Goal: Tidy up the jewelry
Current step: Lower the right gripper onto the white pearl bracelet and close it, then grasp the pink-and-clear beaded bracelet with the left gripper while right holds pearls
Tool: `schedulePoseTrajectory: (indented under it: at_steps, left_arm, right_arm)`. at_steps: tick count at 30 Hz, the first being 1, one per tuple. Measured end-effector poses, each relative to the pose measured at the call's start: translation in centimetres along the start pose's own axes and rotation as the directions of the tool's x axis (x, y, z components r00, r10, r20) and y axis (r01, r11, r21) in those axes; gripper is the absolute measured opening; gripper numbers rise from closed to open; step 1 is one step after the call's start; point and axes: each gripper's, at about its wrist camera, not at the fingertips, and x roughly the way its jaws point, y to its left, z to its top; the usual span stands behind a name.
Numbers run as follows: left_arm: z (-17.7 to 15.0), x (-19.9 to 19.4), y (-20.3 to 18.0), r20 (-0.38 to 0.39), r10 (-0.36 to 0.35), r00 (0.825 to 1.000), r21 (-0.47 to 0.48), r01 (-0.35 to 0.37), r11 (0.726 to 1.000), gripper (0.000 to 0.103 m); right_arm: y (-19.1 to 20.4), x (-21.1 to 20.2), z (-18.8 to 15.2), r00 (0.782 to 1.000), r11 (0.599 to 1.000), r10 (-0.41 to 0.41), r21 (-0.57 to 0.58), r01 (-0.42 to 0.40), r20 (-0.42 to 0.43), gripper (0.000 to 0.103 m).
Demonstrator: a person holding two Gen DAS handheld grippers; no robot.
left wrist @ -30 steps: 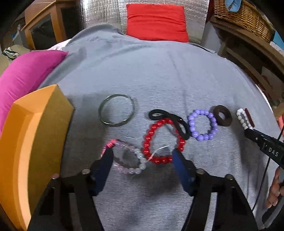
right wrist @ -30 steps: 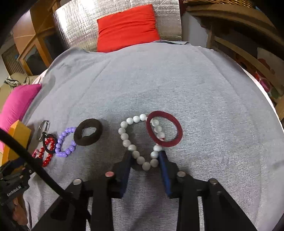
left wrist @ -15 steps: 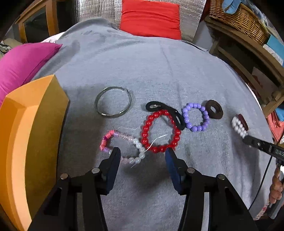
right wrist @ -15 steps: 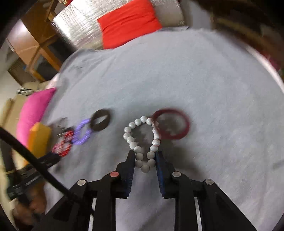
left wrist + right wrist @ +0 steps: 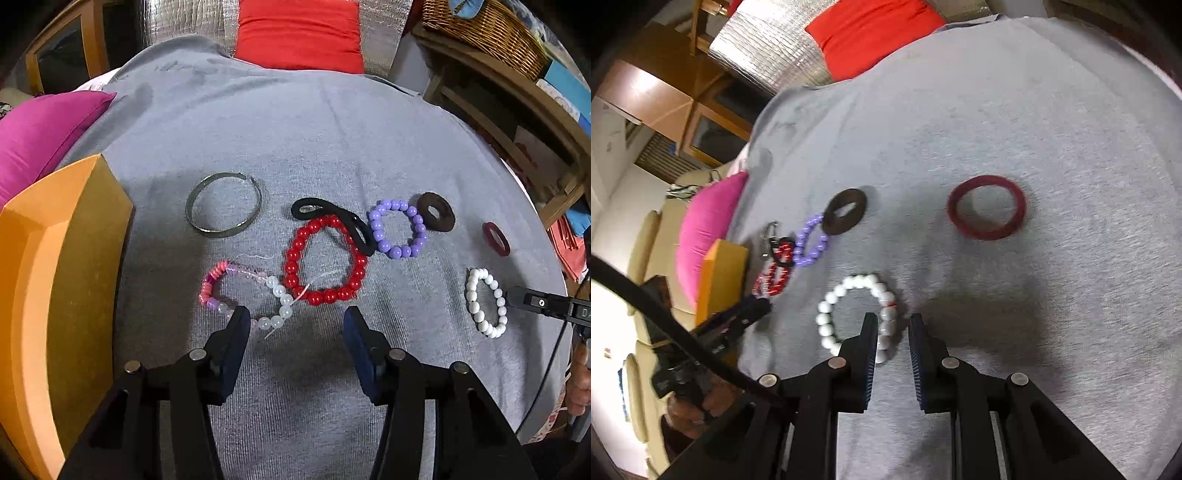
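The right tongs (image 5: 893,321) are closing on the white bead bracelet (image 5: 849,295), its near beads between them. The left tongs (image 5: 296,317) stand spread, empty, just below a pink-and-clear bracelet (image 5: 221,280). Eight pieces lie on the grey cloth (image 5: 332,129).

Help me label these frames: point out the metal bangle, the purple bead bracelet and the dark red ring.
metal bangle (image 5: 192,218), left wrist view, on its left band.
purple bead bracelet (image 5: 395,252), left wrist view, on a near bead.
dark red ring (image 5: 987,235), right wrist view, on its near rim.

Matt grey cloth (image 5: 332,129); glossy red beads (image 5: 325,295)
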Motion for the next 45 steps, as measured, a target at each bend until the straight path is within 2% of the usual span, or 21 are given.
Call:
schedulePoseTrajectory:
  at_steps: [5,6,7,10,16,18,22,26,29,30,31,33,34,39,45]
  left_arm:
    - [-0.5,0.6,0.0,-0.018,-0.01,1.0,0.008,0.011,1.0,0.054]
    - [-0.5,0.4,0.1,-0.011,-0.015,1.0,0.011,0.015,1.0,0.05]
    - [-0.5,0.3,0.3,-0.009,-0.021,1.0,0.013,0.021,1.0,0.042]
    - [-0.5,0.2,0.8,-0.007,-0.038,0.999,0.004,0.038,0.999,0.035]
    - [-0.2,-1.0,1.6,0.022,-0.041,0.999,-0.001,0.041,0.999,0.035]
    - [-0.1,-1.2,1.8,0.037,-0.031,0.999,-0.002,0.031,1.0,0.035]
    - [0.2,-0.3,1.4,0.027,-0.011,1.0,0.022,0.011,1.0,0.038]
    - [0.5,1.4,0.8,0.011,0.014,1.0,0.065,-0.015,0.998,0.038]
    - [0.6,1.7,0.5,0.027,0.019,0.999,0.097,-0.021,0.995,0.038]
    - [0.5,1.6,0.7,0.026,0.006,1.0,0.095,-0.008,0.995,0.033]
    - [0.5,1.7,0.8,0.024,-0.013,1.0,0.09,0.011,0.996,0.024]
    - [0.4,1.6,0.9,0.019,-0.026,0.999,0.091,0.024,0.996,0.012]
    - [0.2,1.5,0.9,0.019,-0.03,0.999,0.094,0.028,0.995,0.008]
    - [-0.1,0.8,0.9,0.029,-0.063,0.998,0.086,0.061,0.994,0.003]
    - [-0.2,-1.6,0.7,0.092,-0.061,0.994,0.099,0.052,0.994,0.003]
  right_arm:
    - [0.4,0.2,0.1,0.998,0.998,-0.062,-0.026,0.062,0.016,0.019]
    - [0.5,0.3,0.1,0.997,0.997,-0.072,-0.037,0.072,0.02,0.02]
    - [0.7,0.5,0.1,0.997,0.996,-0.079,-0.047,0.08,0.024,0.02]
    - [1.7,1.1,0.0,0.993,0.991,-0.11,-0.075,0.113,0.038,0.02]
    - [3.3,1.8,-0.5,0.982,0.969,-0.173,-0.163,0.185,0.081,0.019]
    - [4.1,2.0,-0.9,0.972,0.949,-0.213,-0.214,0.231,0.103,0.012]
    - [5.2,2.4,-1.3,0.956,0.926,-0.257,-0.249,0.285,0.139,0.011]
    - [5.3,2.4,-1.3,0.958,0.931,-0.25,-0.237,0.279,0.144,0.011]
    - [5.2,2.4,-1.2,0.959,0.933,-0.245,-0.234,0.273,0.141,0.011]
    - [5.0,2.3,-1.1,0.959,0.933,-0.244,-0.235,0.272,0.141,0.011]
    - [5.1,2.3,-1.1,0.959,0.933,-0.245,-0.234,0.273,0.141,0.011]
    - [5.1,2.1,-1.2,0.959,0.933,-0.244,-0.234,0.272,0.145,0.011]
    - [5.0,1.9,-1.3,0.959,0.934,-0.243,-0.233,0.272,0.146,0.011]
    - [5.2,1.0,-1.5,0.96,0.938,-0.222,-0.232,0.258,0.169,0.011]
    - [5.4,-0.1,-1.8,0.96,0.946,-0.198,-0.218,0.24,0.197,0.011]
